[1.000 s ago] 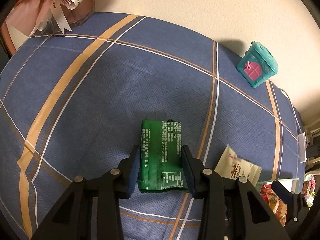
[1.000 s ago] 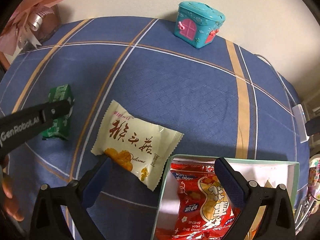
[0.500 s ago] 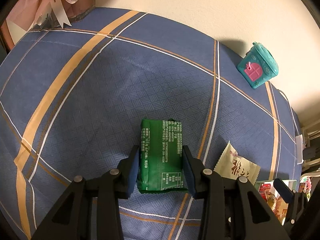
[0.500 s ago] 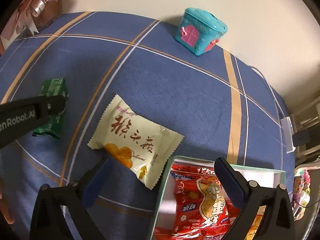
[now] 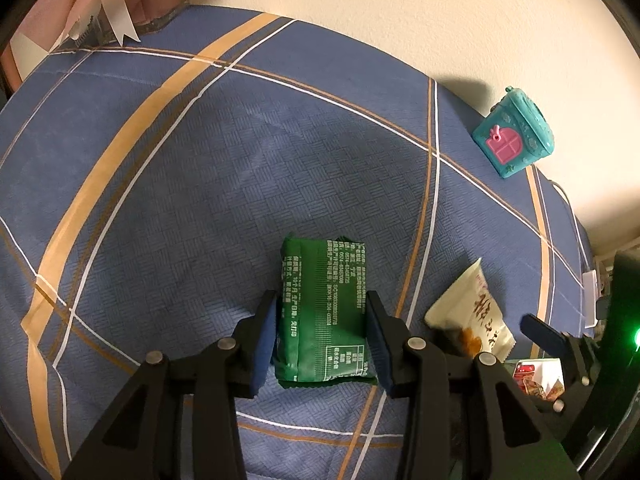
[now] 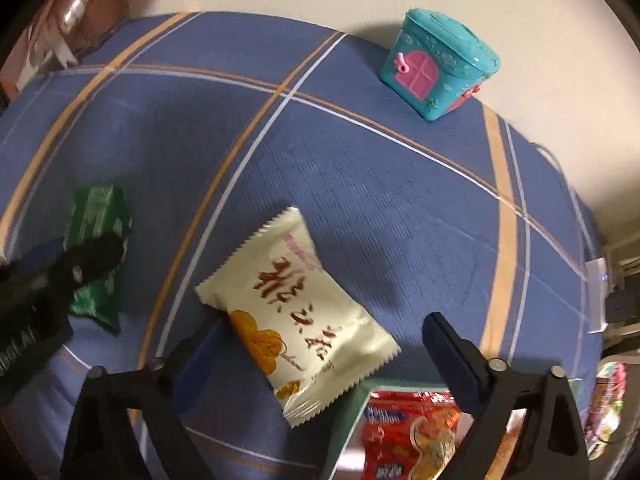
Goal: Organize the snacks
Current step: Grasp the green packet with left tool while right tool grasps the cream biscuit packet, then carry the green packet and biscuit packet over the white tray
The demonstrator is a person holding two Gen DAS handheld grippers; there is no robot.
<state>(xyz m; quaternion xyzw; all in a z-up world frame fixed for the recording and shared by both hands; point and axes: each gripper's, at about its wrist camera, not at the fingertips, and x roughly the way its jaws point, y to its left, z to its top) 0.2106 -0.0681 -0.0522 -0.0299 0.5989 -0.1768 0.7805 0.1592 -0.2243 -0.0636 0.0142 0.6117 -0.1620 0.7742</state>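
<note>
Left gripper [image 5: 322, 334] clamps the soft, crinkly green snack packet [image 5: 325, 314] mid-body; right gripper [image 6: 320, 344], closing, straddles the cream packet [image 6: 298, 312], untouched.

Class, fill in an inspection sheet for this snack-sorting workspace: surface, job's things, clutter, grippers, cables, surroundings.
Surface: blue plaid tablecloth, flat.
Job's things: green snack packet between the left jaws; cream snack packet lying beside the box, one corner overlapping its rim; red snack packet inside it.
Clutter: teal house-shaped toy box; pink ribboned gift at the far corner.
Grippers: left gripper shut on the green packet; right gripper open over the cream packet, jaws just closing.
Cables: thin cable at the table edge.
Surroundings: cream wall.
</note>
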